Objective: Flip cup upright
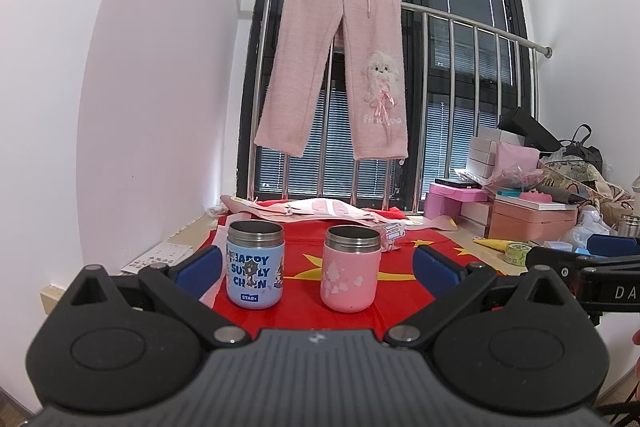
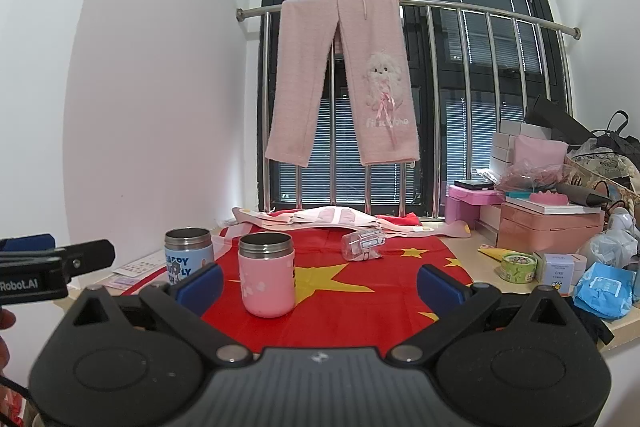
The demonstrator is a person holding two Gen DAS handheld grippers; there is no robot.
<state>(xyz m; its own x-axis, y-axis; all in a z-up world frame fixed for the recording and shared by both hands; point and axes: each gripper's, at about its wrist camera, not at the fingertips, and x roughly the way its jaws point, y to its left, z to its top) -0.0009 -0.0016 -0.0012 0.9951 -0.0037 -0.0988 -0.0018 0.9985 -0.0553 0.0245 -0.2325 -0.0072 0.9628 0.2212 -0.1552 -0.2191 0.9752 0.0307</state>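
Note:
A blue cup [image 1: 255, 265] with cartoon print and a pink cup [image 1: 350, 269] stand upright, mouths up, side by side on a red flag cloth [image 1: 396, 301]. My left gripper [image 1: 318, 267] is open and empty, its blue pads either side of both cups, a little short of them. In the right wrist view the pink cup [image 2: 267, 274] stands near the left pad and the blue cup [image 2: 187, 259] is further left. My right gripper [image 2: 320, 283] is open and empty.
A clear small bottle [image 2: 363, 245] lies on the cloth behind the cups. Boxes, bags and packets [image 2: 548, 227] crowd the table's right side. A green tape roll [image 2: 518, 267] sits right of the cloth. Pink trousers [image 1: 340, 75] hang on a steel railing behind.

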